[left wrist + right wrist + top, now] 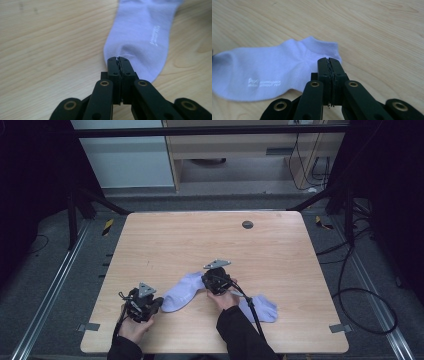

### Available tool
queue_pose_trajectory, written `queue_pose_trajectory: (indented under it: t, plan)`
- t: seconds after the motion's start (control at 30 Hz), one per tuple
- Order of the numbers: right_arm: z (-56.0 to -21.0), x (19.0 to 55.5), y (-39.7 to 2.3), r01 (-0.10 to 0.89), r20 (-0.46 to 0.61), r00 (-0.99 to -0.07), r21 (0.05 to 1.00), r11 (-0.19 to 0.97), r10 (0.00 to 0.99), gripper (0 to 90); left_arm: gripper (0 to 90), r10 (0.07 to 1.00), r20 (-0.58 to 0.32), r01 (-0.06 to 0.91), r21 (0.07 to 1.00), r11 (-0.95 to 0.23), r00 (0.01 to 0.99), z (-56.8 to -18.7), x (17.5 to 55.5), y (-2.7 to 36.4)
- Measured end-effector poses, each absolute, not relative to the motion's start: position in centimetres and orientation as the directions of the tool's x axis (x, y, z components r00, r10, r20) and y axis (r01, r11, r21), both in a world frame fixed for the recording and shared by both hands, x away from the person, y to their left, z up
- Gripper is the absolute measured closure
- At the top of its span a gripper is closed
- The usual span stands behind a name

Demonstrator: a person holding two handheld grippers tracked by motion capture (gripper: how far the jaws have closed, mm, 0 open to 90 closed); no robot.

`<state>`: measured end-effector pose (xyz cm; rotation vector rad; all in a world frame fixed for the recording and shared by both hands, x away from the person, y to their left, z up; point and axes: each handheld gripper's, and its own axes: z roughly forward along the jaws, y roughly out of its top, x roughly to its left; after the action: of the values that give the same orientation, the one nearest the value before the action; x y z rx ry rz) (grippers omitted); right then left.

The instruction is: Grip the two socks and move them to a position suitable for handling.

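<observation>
High view: at lower left my left gripper point(156, 304) is pinched shut on the toe end of the pale lilac cotton sock point(184, 291). In the middle, my right gripper point(206, 281) is pinched shut on its cuff end. I think both grips are done and lifting or folding is left. A second lilac sock point(264, 307) lies lower right on the light wooden table point(200, 240). Grey floor, black cables around.

The sock point(140, 37) is cut off at the top edge of the left gripper view. In the high view, the hand point(226, 296) and cable hide part of the second sock point(264, 308). The white print on the sock is too blurred to read.
</observation>
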<state>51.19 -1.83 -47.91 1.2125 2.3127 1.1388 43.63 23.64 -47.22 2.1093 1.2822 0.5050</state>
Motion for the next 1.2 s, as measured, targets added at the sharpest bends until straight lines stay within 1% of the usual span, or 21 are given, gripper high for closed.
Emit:
queue_pose_trajectory:
  t: [0.03, 0.2, 0.43, 0.5, 0.63, 0.67, 0.73, 0.8, 0.9, 0.93, 0.97, 1.03, 1.07, 1.1, 1.17, 1.2]
  plan:
    - [-47.8, 50.5, -1.6, 0.561, 0.103, -0.607, 0.758, 0.334, 0.788, 88.9, 88.2, 0.899, 0.021, 0.659, 0.673, -0.336, 0.437, -47.2, 43.9, 24.2]
    - [-48.4, 48.8, -1.2, 0.568, 0.107, -0.616, 0.747, 0.345, 0.781, 88.9, 88.2, 0.916, 0.037, 0.671, 0.668, -0.320, 0.400, -47.4, 44.7, 25.2]
    - [-49.4, 47.2, -1.2, 0.585, 0.127, -0.623, 0.730, 0.352, 0.772, 87.3, 87.0, 0.924, 0.040, 0.681, 0.663, -0.310, 0.381, -47.8, 45.4, 25.7]
    - [-49.4, 47.1, -1.3, 0.586, 0.133, -0.623, 0.732, 0.347, 0.771, 82.5, 83.3, 0.925, 0.029, 0.674, 0.676, -0.298, 0.380, -47.7, 45.3, 25.8]
    - [-48.6, 46.9, -2.1, 0.571, 0.135, -0.618, 0.754, 0.325, 0.775, 77.0, 75.2, 0.925, 0.022, 0.657, 0.698, -0.286, 0.379, -47.1, 45.0, 25.9]
    - [-48.2, 46.9, -2.5, 0.561, 0.125, -0.615, 0.762, 0.322, 0.778, 75.5, 73.6, 0.924, 0.002, 0.641, 0.720, -0.266, 0.381, -46.6, 44.8, 25.8]
    - [-47.8, 46.9, -2.9, 0.558, 0.123, -0.612, 0.767, 0.316, 0.781, 74.0, 70.1, 0.922, -0.004, 0.635, 0.727, -0.263, 0.386, -46.4, 44.6, 25.7]
    - [-46.7, 46.9, -4.2, 0.553, 0.118, -0.603, 0.775, 0.307, 0.789, 69.0, 67.4, 0.912, -0.047, 0.619, 0.749, -0.238, 0.407, -45.7, 44.1, 24.9]
    - [-45.6, 46.8, -6.0, 0.549, 0.117, -0.595, 0.782, 0.295, 0.795, 64.8, 63.3, 0.896, -0.066, 0.605, 0.759, -0.241, 0.440, -45.3, 43.5, 23.7]
    - [-45.6, 46.8, -6.0, 0.549, 0.117, -0.595, 0.782, 0.295, 0.795, 64.8, 62.0, 0.896, -0.066, 0.605, 0.759, -0.241, 0.440, -45.3, 43.5, 23.7]
    - [-45.1, 46.6, -7.4, 0.550, 0.126, -0.588, 0.786, 0.281, 0.799, 62.2, 61.3, 0.882, -0.069, 0.596, 0.761, -0.256, 0.467, -45.1, 43.1, 22.6]
    - [-44.7, 46.3, -8.8, 0.553, 0.129, -0.580, 0.787, 0.273, 0.804, 61.1, 60.0, 0.867, -0.056, 0.588, 0.757, -0.286, 0.495, -45.1, 42.8, 21.5]
    - [-44.7, 46.3, -8.8, 0.553, 0.129, -0.580, 0.787, 0.273, 0.804, 61.1, 59.5, 0.867, -0.056, 0.588, 0.757, -0.286, 0.495, -45.1, 42.8, 21.5]
    - [-44.4, 45.8, -10.3, 0.550, 0.115, -0.570, 0.789, 0.274, 0.814, 60.4, 58.8, 0.854, -0.057, 0.579, 0.758, -0.300, 0.518, -45.2, 42.5, 20.5]
    - [-44.3, 45.4, -11.9, 0.549, 0.108, -0.558, 0.792, 0.268, 0.823, 60.0, 57.8, 0.841, -0.055, 0.572, 0.757, -0.317, 0.539, -45.2, 42.2, 19.4]
    - [-44.3, 45.4, -11.9, 0.549, 0.108, -0.558, 0.792, 0.268, 0.823, 60.0, 57.3, 0.841, -0.055, 0.572, 0.757, -0.317, 0.539, -45.2, 42.2, 19.4]
